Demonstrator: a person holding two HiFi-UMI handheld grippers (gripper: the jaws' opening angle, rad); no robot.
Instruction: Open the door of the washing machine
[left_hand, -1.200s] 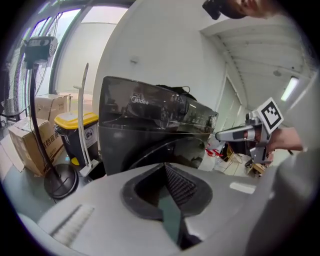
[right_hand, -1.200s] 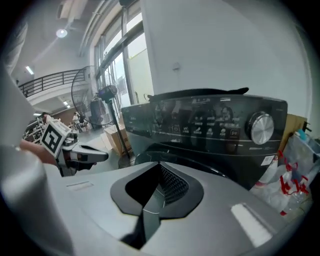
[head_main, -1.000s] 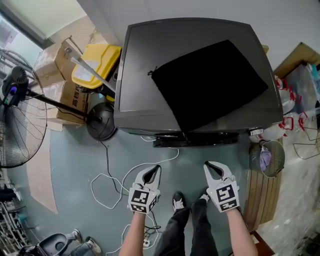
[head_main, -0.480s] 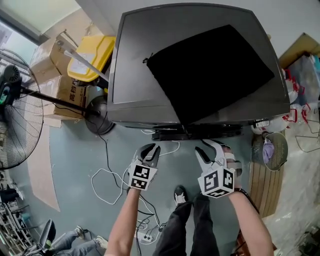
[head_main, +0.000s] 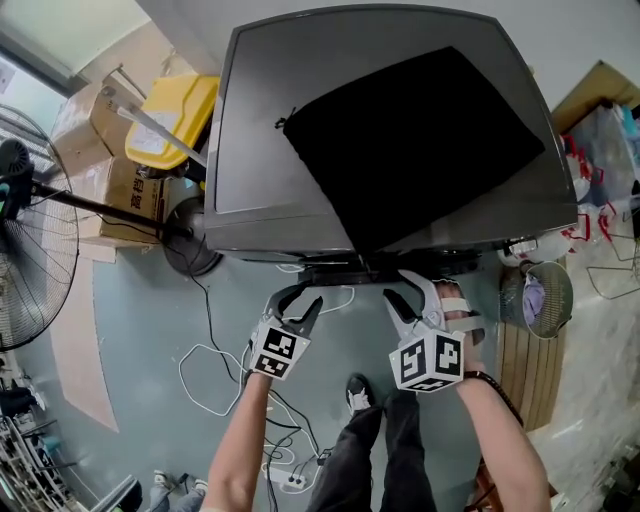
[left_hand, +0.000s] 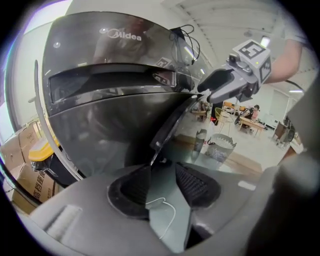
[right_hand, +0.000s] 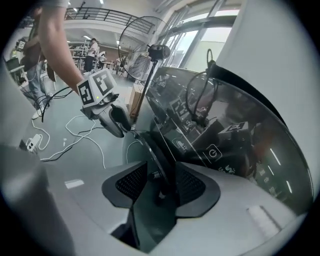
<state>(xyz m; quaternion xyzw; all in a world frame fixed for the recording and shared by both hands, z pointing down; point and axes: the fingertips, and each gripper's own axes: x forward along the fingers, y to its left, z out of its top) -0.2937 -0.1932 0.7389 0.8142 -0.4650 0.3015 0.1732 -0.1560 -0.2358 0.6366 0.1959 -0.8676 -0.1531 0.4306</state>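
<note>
The dark grey washing machine (head_main: 290, 130) fills the top of the head view, with a black cloth (head_main: 420, 140) lying on it. A black door edge (head_main: 380, 270) juts out under its front. My left gripper (head_main: 298, 300) is just below that edge, its jaws opening. In the left gripper view the edge's tip (left_hand: 167, 127) reaches the top of the gap and only floor shows between the pads. My right gripper (head_main: 405, 290) is at the edge too, jaws opening. In the right gripper view the dark rim (right_hand: 157, 150) runs between its pads without being pressed.
A standing fan (head_main: 30, 250) is at the left, with a yellow bin (head_main: 170, 120) and cardboard boxes (head_main: 110, 180) behind it. White cables (head_main: 215, 365) trail over the floor near a shoe (head_main: 357, 392). A wire basket (head_main: 535, 300) stands at the right.
Both grippers have moved up to the machine's front edge. Their jaws, shut a second ago, now stand apart, and the right gripper has rolled.
</note>
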